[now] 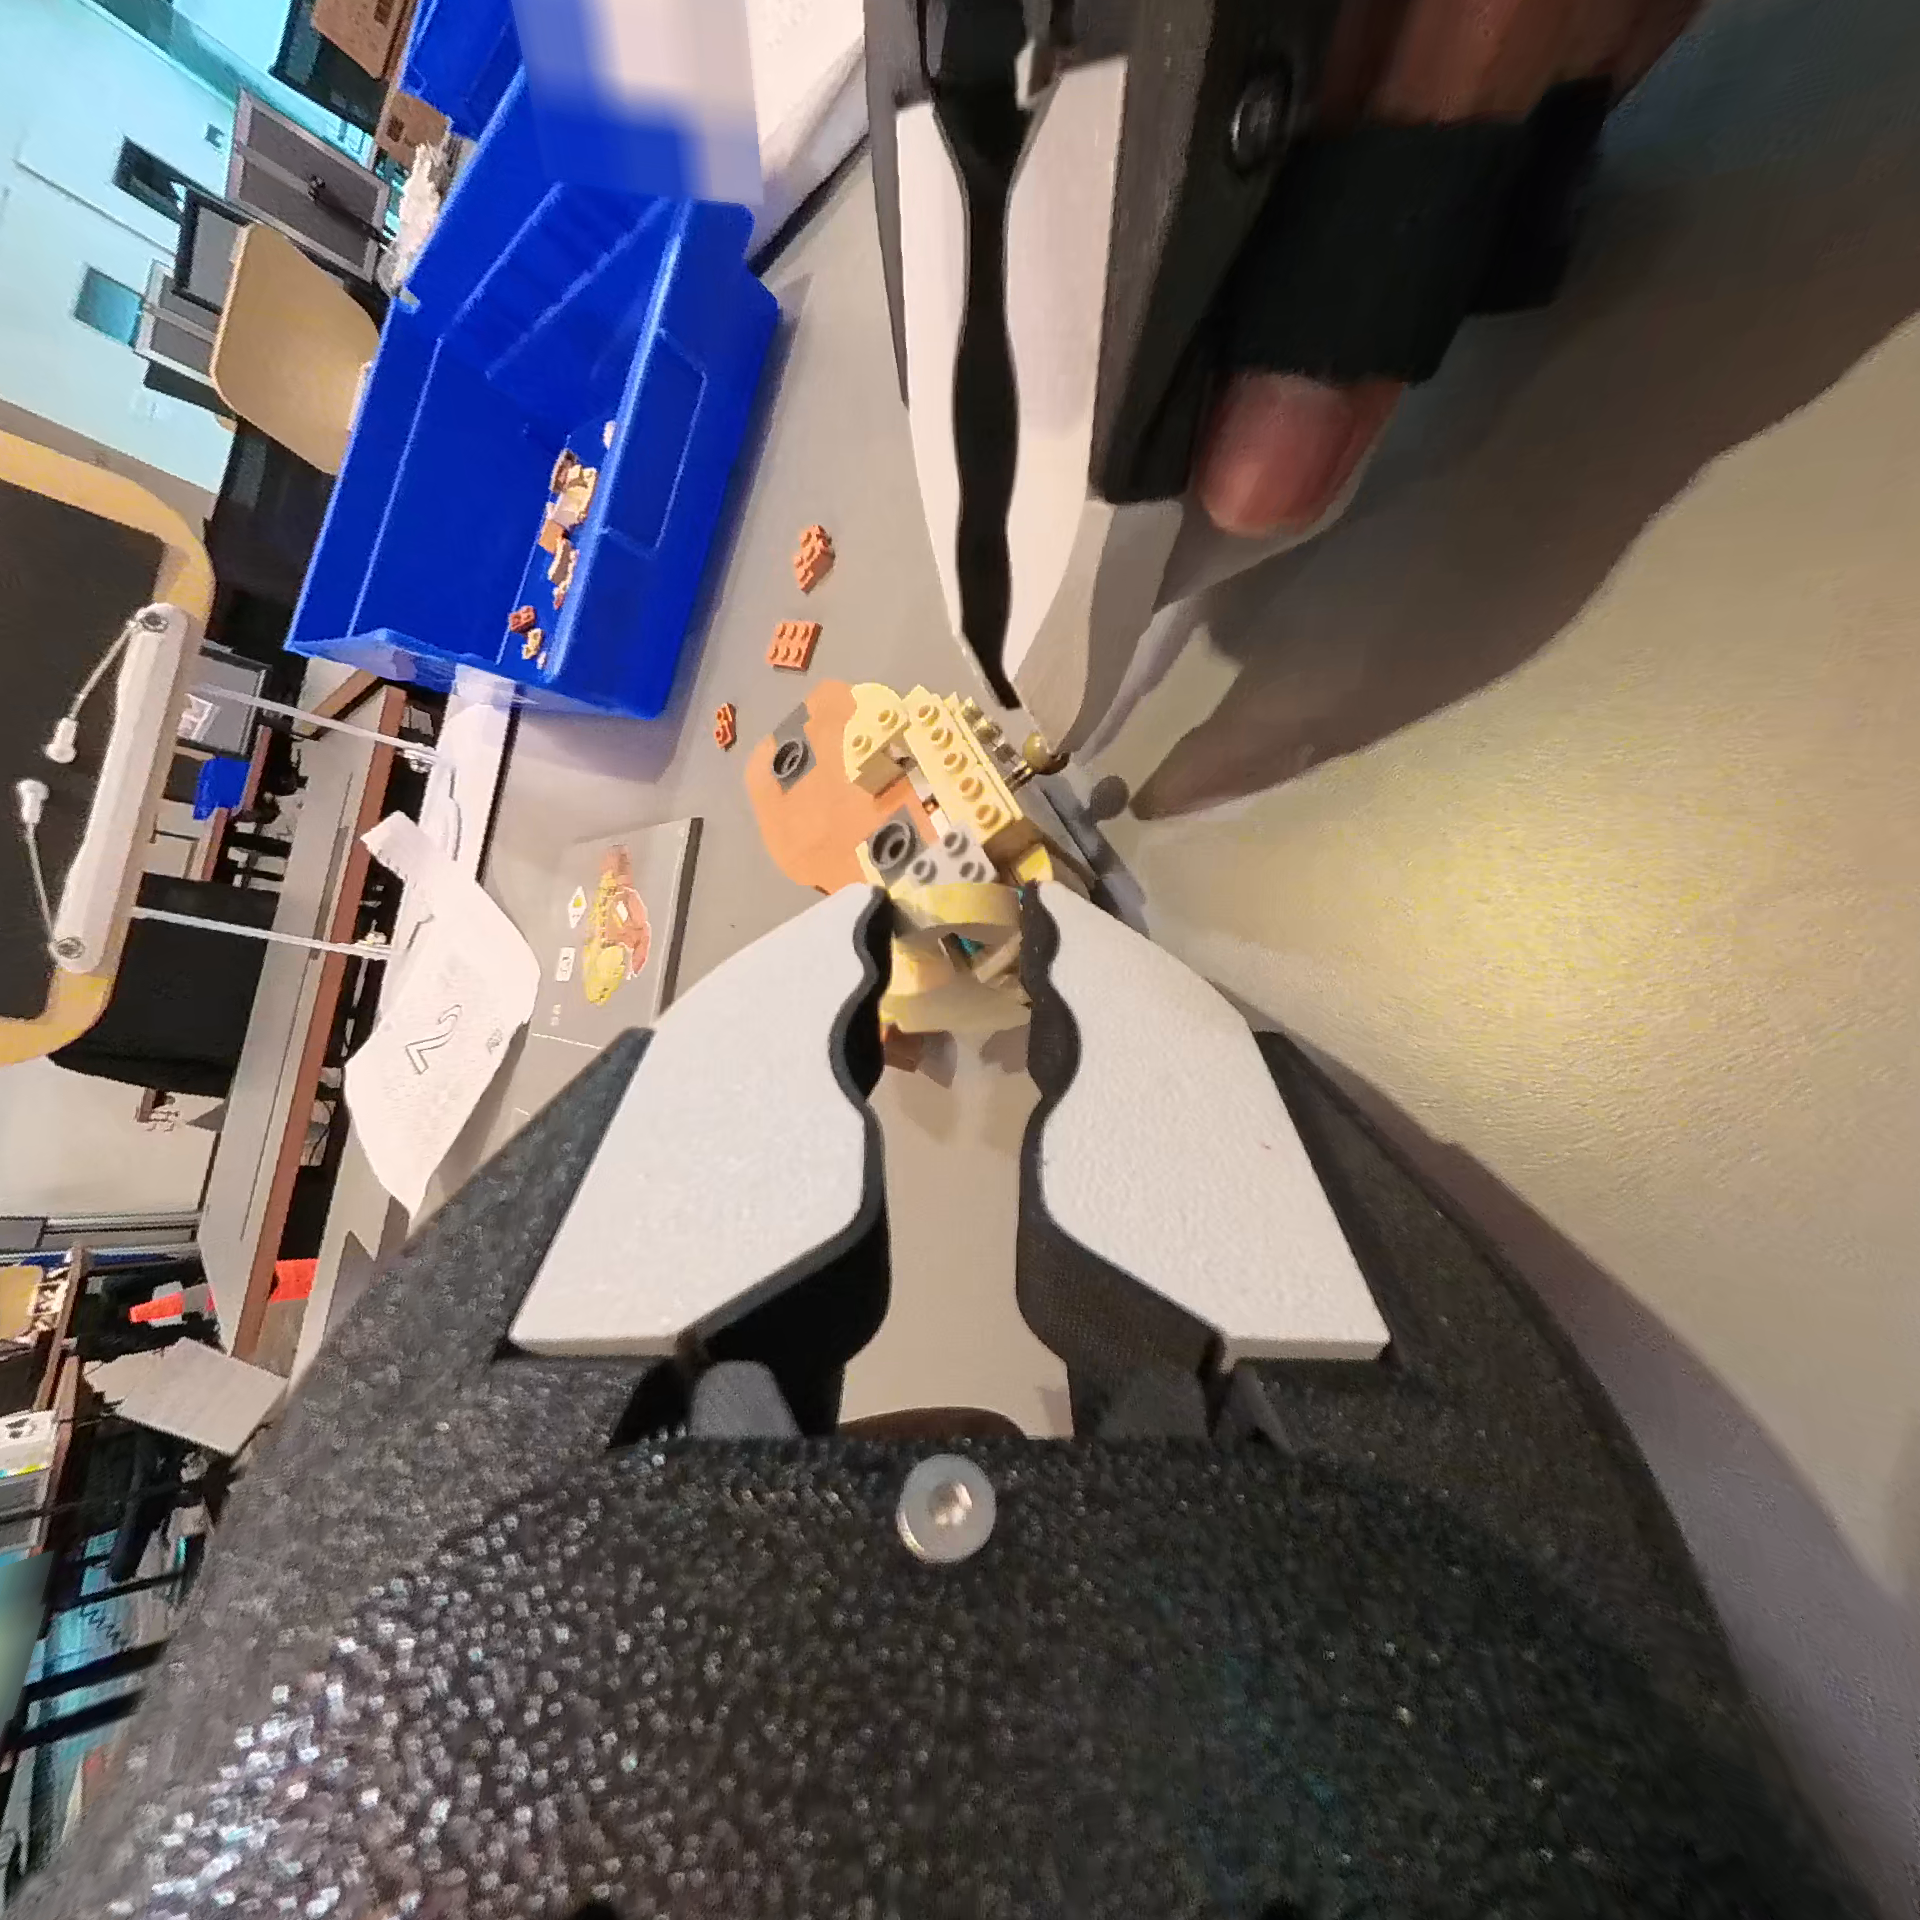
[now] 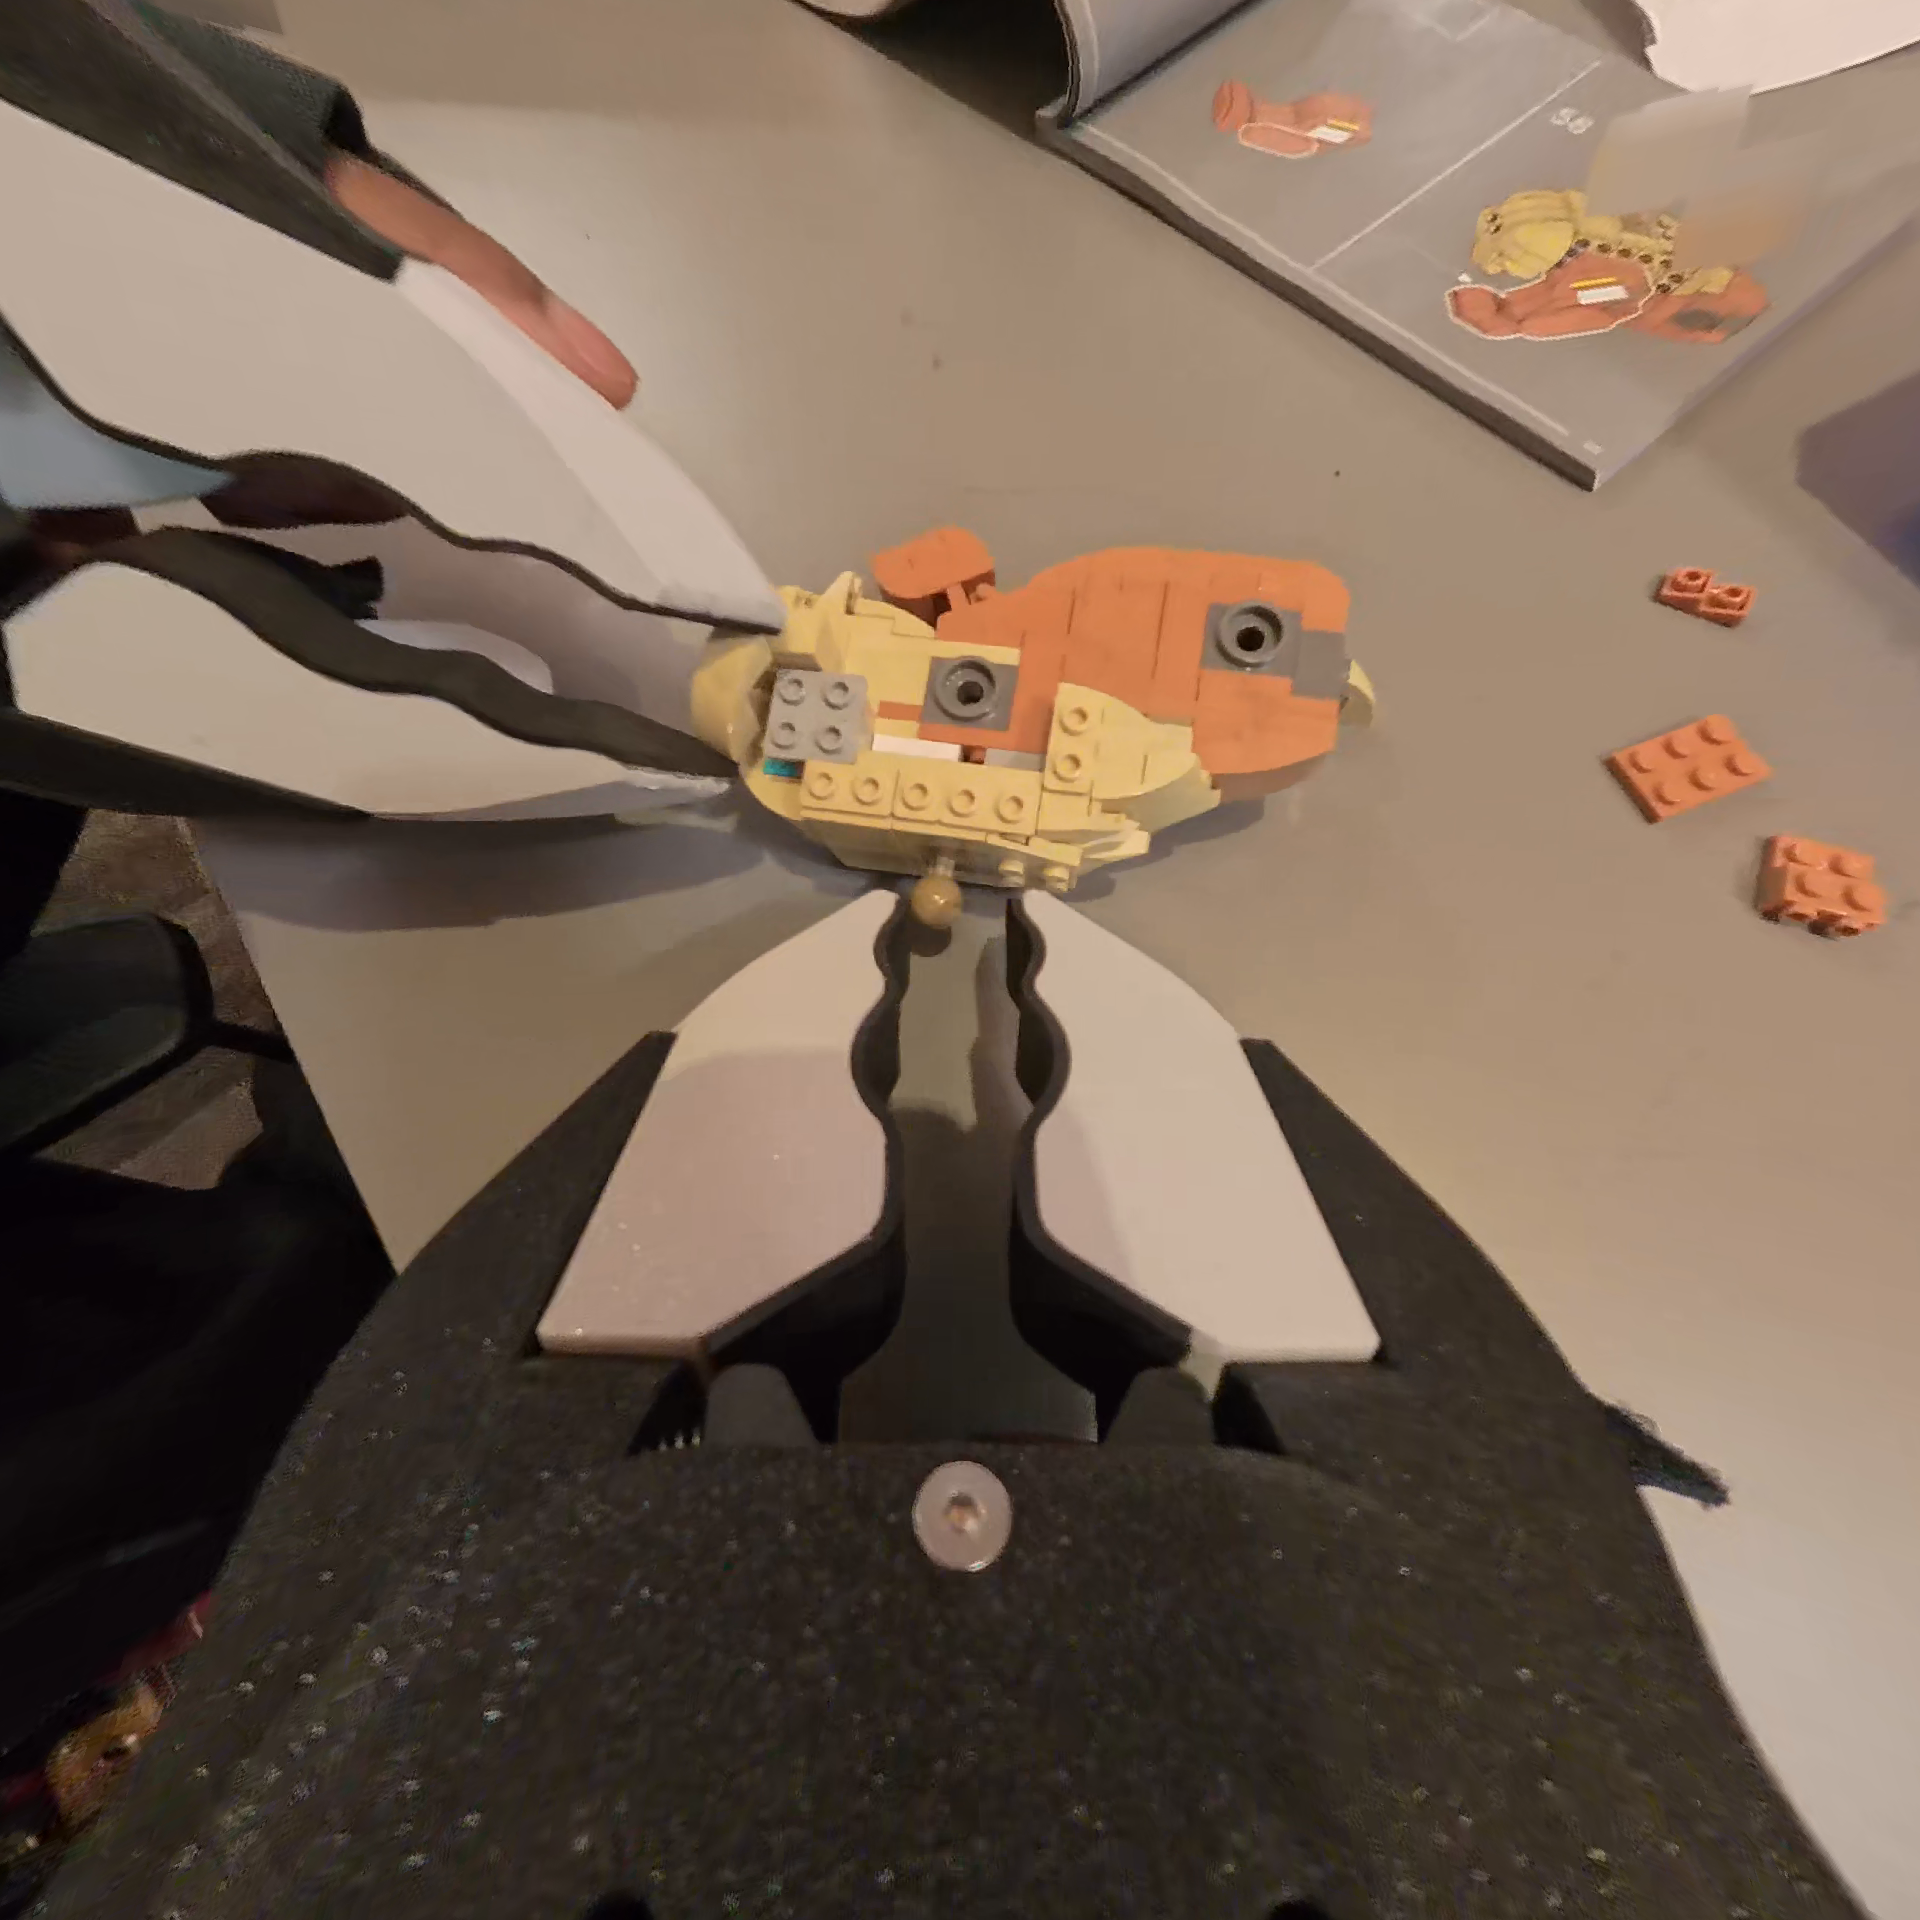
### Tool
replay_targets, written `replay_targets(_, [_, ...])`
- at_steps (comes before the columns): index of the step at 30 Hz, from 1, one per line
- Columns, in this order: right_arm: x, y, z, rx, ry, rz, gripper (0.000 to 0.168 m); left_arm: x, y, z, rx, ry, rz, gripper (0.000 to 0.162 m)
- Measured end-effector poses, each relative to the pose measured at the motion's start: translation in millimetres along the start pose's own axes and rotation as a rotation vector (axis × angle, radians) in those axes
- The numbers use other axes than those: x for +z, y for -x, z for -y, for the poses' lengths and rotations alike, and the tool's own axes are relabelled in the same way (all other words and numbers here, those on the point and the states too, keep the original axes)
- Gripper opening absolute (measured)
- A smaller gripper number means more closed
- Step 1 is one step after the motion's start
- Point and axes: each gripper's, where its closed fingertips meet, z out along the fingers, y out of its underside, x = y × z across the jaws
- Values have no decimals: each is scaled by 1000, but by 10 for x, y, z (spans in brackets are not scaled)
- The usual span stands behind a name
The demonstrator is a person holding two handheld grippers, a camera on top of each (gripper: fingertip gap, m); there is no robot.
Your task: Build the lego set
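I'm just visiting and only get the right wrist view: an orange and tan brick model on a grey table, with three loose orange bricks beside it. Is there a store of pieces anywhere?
Observer: Yes. The left wrist view shows a blue plastic bin beyond the orange and tan brick model, with a few small bricks inside.
Operator: What is holding the gripper I'm looking along?
Observer: A hand in a black fingerless glove grips the right gripper from above.
Operator: Anything past the bin?
Observer: A chair with a tan back stands beyond it.
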Motion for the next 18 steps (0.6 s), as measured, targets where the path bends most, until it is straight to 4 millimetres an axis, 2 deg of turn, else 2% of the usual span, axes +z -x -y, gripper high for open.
replay_targets(5, [83,22,-58,-27,56,25,17,-2,1,5,20,-17,-27,23])
replay_targets(9, [107,7,-52,-67,68,37,10,-12,7,9,44,-45,-57,23])
replay_targets(18, [130,-70,-27,-263,100,151,10,-22,52,75,79,-130,-150,23])
